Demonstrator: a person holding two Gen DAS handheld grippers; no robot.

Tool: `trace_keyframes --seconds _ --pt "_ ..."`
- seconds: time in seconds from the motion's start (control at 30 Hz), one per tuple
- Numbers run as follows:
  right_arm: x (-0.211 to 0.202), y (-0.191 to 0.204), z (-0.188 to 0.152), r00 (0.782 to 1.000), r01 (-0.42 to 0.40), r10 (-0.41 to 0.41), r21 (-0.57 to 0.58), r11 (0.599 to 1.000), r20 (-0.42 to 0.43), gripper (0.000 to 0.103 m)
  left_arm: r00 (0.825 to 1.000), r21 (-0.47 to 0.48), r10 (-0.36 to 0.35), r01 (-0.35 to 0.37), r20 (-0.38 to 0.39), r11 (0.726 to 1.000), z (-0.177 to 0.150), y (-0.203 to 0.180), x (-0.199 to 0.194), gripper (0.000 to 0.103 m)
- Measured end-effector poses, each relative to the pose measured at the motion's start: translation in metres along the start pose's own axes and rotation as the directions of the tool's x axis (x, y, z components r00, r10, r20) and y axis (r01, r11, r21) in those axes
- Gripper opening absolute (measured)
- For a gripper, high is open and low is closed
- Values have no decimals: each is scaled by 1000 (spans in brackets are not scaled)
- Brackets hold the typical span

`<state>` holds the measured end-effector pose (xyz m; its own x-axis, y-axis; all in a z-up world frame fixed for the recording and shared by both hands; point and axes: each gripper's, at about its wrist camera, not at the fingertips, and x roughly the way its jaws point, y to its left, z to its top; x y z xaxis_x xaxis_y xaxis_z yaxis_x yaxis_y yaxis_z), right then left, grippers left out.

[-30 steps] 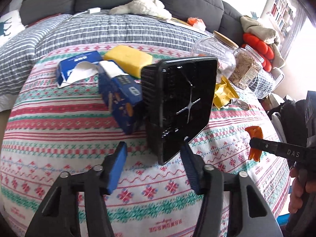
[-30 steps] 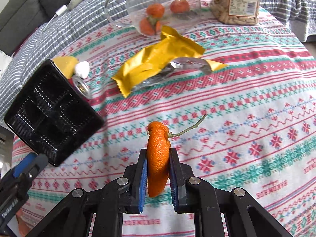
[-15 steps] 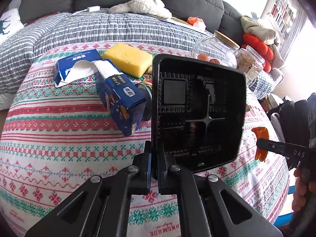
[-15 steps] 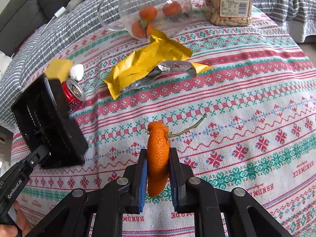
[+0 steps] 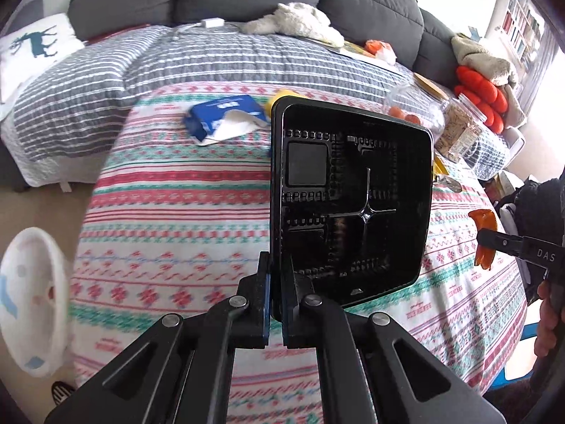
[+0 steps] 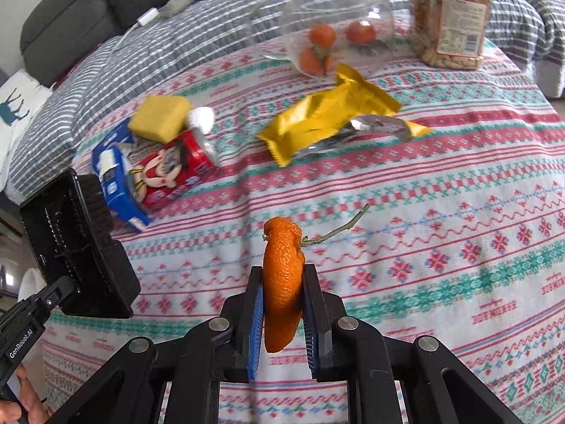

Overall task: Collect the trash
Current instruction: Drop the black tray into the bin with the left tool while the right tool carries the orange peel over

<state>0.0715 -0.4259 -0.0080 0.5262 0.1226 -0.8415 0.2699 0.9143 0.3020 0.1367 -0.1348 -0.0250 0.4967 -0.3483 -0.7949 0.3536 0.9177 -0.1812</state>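
The left gripper (image 5: 276, 295) is clamped on the rim of a black tray (image 5: 353, 194), holding it up off the table (image 5: 176, 212) with its divided inside facing the camera. From the right wrist view the same tray (image 6: 76, 247) hangs over the table's left edge, tilted, clear of the cloth. The right gripper (image 6: 283, 304) pinches a piece of orange peel (image 6: 282, 282) between its blue pads, upright, with a thin green stem (image 6: 335, 229) sticking out to the right; it too is above the cloth, near the front edge.

More trash lies on the patterned tablecloth. A yellow wrapper (image 6: 328, 116) with a silver inside sits toward the middle back. A red can (image 6: 169, 173) lies on its side near the left edge, touching a blue carton (image 6: 116, 183), with a yellow sponge (image 6: 159, 116) just behind them. In the left wrist view another blue carton (image 5: 222, 113), torn open, lies near the far edge.

At the back stand a glass jar (image 6: 317, 28) with small oranges and a nut jar (image 6: 452, 17). A white bin (image 5: 31, 300) shows off the table's left side, blurred.
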Motion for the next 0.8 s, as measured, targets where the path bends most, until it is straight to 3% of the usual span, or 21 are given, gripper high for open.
trace_keyframes --seconds 0.33,0.6,0.8 --pt "20 76 -11 998 -61 59 -91 994 -22 17 993 -119 117 -114 19 986 -19 91 -54 4" --pt "39 134 -19 994 -105 99 -164 981 -48 17 976 -244 220 -212 7 947 -38 173 -88 4" --pt "50 171 -24 990 -136 127 -202 970 -57 17 952 -291 305 -299 -23 909 -58 223 -99 4"
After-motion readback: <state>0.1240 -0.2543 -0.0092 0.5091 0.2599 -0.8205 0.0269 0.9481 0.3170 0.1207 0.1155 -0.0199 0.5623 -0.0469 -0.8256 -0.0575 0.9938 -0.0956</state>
